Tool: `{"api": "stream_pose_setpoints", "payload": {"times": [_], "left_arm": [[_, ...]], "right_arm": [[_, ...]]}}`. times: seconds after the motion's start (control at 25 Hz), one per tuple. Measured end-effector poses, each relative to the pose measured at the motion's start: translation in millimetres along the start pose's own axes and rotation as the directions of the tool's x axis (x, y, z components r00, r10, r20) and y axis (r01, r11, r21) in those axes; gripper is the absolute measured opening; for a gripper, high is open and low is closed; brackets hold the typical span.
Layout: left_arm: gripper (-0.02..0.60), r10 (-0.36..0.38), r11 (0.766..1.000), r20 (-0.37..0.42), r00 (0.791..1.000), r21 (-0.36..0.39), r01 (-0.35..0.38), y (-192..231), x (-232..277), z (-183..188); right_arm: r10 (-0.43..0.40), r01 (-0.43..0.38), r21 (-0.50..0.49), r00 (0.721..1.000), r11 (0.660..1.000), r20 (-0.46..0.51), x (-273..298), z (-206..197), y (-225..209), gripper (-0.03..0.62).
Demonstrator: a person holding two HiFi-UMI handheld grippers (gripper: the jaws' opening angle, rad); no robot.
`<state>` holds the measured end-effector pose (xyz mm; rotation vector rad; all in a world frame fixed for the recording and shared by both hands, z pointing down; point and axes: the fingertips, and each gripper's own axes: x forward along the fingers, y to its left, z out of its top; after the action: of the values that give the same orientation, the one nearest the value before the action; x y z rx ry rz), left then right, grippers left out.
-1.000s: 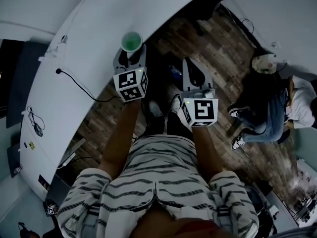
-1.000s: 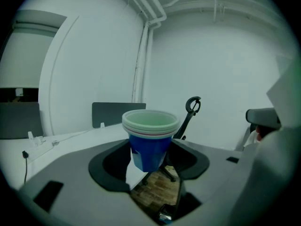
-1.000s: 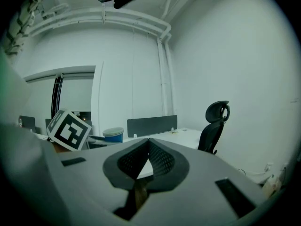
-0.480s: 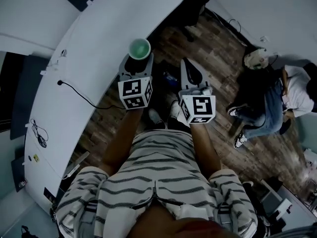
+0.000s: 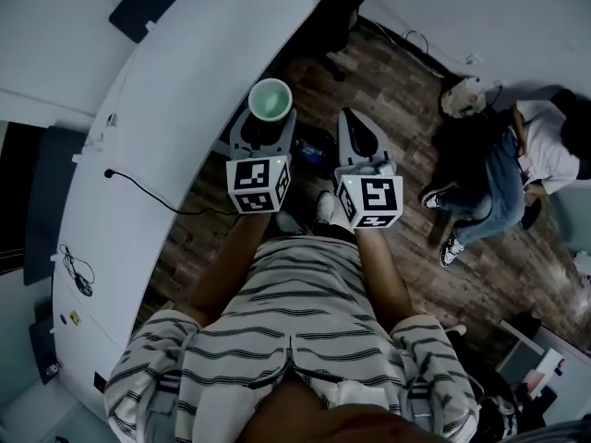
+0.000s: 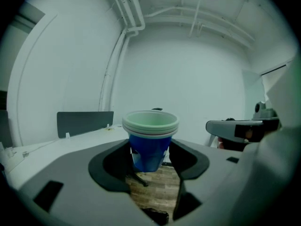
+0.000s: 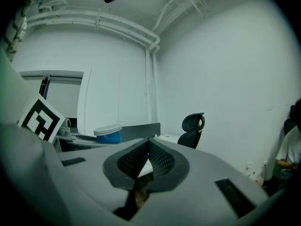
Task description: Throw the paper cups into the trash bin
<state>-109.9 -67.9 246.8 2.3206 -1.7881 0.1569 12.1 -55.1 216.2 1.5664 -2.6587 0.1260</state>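
**A:** Cups (image 6: 150, 145) are stacked, upright, pinched in the left gripper (image 6: 151, 155), at 12 o'clock from its cube, over the floor just off the desk (image 5: 185, 109).

**B:** Right gripper (image 7: 148, 149) at its 3 o'clock is closed on nothing. No bin in view, so I'd hold them level, find it, then open.
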Motion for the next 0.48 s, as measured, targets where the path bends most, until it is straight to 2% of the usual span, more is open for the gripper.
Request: {"api": "stream_pose_setpoints", "payload": {"times": [0.24,0.48], "left_arm": [[0.275,-0.082,0.996,-0.004,0.997,0.018,0.082,-28.7,3.0,1.4],[0.275,-0.133,0.99,-0.009,0.991,0.036,0.133,-53.1,12.8,2.1]], "right_arm": [[-0.047,0.047,-0.002,0.999,0.999,0.005,-10.2,2.7,-12.4,0.009],[-0.078,0.077,0.004,0.997,0.997,0.008,-20.3,0.7,-29.7,0.01]]}}
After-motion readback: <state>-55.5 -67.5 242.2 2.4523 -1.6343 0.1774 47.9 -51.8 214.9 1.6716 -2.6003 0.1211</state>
